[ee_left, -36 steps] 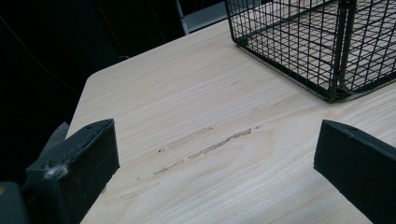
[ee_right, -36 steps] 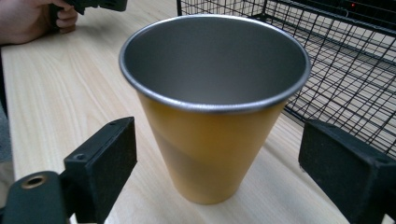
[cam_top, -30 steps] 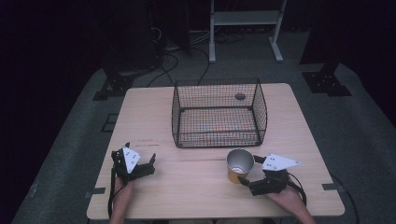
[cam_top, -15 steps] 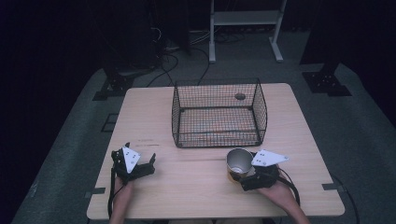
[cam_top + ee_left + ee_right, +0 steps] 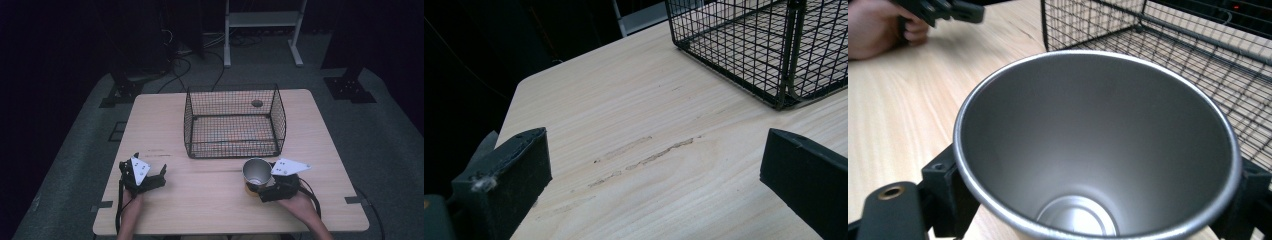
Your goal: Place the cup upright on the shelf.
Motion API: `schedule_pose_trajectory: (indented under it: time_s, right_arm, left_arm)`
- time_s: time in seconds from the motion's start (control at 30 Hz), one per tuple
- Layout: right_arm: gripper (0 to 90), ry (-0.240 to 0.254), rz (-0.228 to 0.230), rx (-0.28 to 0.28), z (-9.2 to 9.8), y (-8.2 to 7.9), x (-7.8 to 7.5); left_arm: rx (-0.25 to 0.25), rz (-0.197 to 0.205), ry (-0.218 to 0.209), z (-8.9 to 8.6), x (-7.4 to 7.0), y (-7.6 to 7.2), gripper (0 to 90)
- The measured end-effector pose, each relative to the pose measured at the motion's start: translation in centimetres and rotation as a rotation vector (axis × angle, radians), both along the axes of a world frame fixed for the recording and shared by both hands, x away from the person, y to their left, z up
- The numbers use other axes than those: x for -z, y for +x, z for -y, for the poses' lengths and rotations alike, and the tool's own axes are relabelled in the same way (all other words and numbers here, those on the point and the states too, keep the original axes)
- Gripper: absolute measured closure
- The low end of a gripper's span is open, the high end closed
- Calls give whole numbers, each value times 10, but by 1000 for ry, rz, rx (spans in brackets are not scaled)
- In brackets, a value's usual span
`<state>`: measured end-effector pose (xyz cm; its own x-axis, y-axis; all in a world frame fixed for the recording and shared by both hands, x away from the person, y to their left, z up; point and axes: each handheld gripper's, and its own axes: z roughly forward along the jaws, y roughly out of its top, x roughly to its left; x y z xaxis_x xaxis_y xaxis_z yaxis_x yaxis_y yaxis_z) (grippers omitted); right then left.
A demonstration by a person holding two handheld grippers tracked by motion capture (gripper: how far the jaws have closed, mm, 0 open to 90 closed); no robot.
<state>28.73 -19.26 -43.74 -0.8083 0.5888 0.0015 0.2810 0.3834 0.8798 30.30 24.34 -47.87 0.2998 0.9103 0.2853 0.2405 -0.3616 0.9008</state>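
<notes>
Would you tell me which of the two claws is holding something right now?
The right claw: its jaws grip the metal cup just before the wire basket. The left claw rests open and empty on the table.

No text, label, brand, number or sign can be read anywhere.

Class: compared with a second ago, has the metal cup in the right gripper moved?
Yes, slightly: in the high view the metal cup sits a little nearer the wire basket, gripped by the right gripper.

— Where is the wire basket (image 5: 234,121)?
— On the tabletop (image 5: 210,200), toward its far edge, centre.
— And the cup (image 5: 256,171)?
— Before the basket, nearer the right edge, between the right gripper's (image 5: 260,186) jaws.
</notes>
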Motion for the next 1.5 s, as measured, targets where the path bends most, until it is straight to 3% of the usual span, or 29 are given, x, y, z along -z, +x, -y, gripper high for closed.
schedule_pose_trajectory:
  time_s: [0.3,0.57,1.13,1.5]
  right_arm:
    - [126,21,21,-51,-6,1,-37]
    - [126,44,16,-80,-11,9,-60]
    - [126,36,15,-89,-17,38,-100]
    - [126,7,14,-99,-25,56,-115]
  left_arm:
    - [0,0,3,0,0,0,0]
    - [0,0,0,0,0,0,0]
    - [-2,-1,0,0,0,0,0]
    - [0,0,0,0,0,0,0]
